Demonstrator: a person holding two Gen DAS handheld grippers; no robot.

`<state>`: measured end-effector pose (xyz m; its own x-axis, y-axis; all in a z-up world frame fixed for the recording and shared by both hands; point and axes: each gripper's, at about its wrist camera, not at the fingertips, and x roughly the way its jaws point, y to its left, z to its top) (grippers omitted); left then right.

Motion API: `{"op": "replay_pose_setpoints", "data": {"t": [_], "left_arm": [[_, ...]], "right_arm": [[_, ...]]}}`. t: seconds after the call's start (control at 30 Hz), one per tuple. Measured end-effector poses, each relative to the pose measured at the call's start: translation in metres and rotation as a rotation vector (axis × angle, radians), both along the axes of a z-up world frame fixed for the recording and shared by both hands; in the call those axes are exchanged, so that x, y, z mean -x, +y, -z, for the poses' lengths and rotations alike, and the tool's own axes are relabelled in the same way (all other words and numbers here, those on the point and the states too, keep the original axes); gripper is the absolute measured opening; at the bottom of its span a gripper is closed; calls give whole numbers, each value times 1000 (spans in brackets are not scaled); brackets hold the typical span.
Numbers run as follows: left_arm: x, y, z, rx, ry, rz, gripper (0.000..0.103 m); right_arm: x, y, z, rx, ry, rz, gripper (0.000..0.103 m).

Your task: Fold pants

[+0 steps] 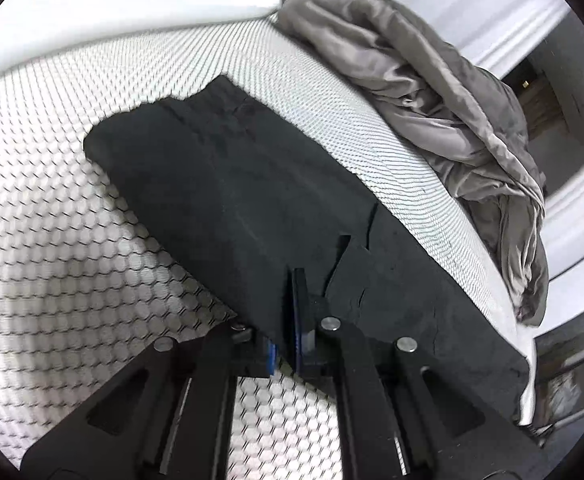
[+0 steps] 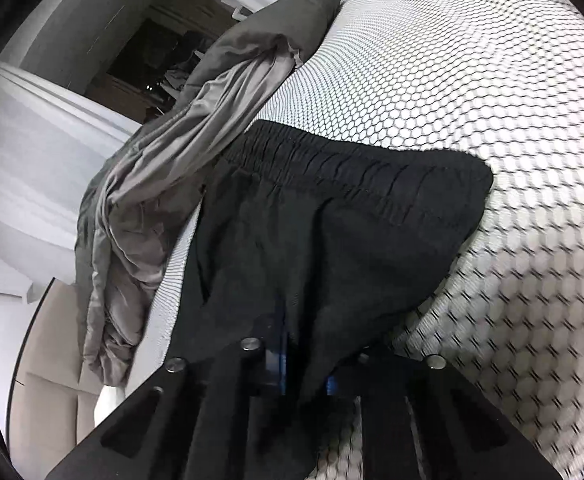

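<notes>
Gripping black fabric at both ends: two handheld claws work a pair of black pants [image 1: 227, 184] spread on a bed. L gripper [image 1: 287, 344] has its blue-padded fingers [image 1: 298, 312] drawn nearly together, clamped on the near edge of the pants, thin dark cloth pinched btwn them. R gripper [image 2: 304, 364], seen from the right wrist view, has cloth draped over and btwn its fingers, blue pads just peeking out on either side; jaws closed on a bunched fold of the garment, tho the exact gap is hidden by fabric.

Pants look matte, soft-woven, w/ a gathered elastic waistband [image 2: 344, 164] ribbed in fine pleats at the far end in the right view. In the left view they lie flat as a long dark slab w/ a seam line down the middle. They sit on a white mattress cover [image 1: 51, 248] printed w/ a dark honeycomb pattern. Beside them, along the bed edge, a crumpled grey satin-sheen blanket [image 1: 432, 92], glossy and deeply creased, touching the waistband side in the right view.
</notes>
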<state>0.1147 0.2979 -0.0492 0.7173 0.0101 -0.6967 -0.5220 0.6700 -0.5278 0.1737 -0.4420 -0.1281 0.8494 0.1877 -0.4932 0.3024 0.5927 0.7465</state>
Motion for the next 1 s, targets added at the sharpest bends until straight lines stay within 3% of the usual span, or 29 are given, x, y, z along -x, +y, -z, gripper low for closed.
{"op": "replay_pose_setpoints", "data": {"t": [0.2,0.27,0.37,0.43,0.53,0.7,0.8,0.87,1.0], "left_arm": [[65,1,-4,31,-10,5,4],[87,-2,-2,-8,24,0,5],[104,1,4,-32,69,-51,14],[113,4,0,-16,63,-60,15],[136,4,-16,-85,48,-100,23],[161,3,-47,-198,15,-129,66],[163,4,-68,-253,-34,-102,92],[152,7,-77,-245,-22,-65,102],[105,19,-95,-249,-33,-4,102]], "right_arm": [[59,-4,2,14,13,-70,9],[85,-5,6,43,22,-95,9],[107,-8,10,57,39,-97,23],[121,-9,0,106,33,-48,44],[147,-7,-18,187,-8,45,48],[155,19,-61,345,-92,103,49],[141,42,-86,405,-145,43,72],[119,56,-95,401,-152,-50,76],[61,75,-97,368,-122,-214,81]]}}
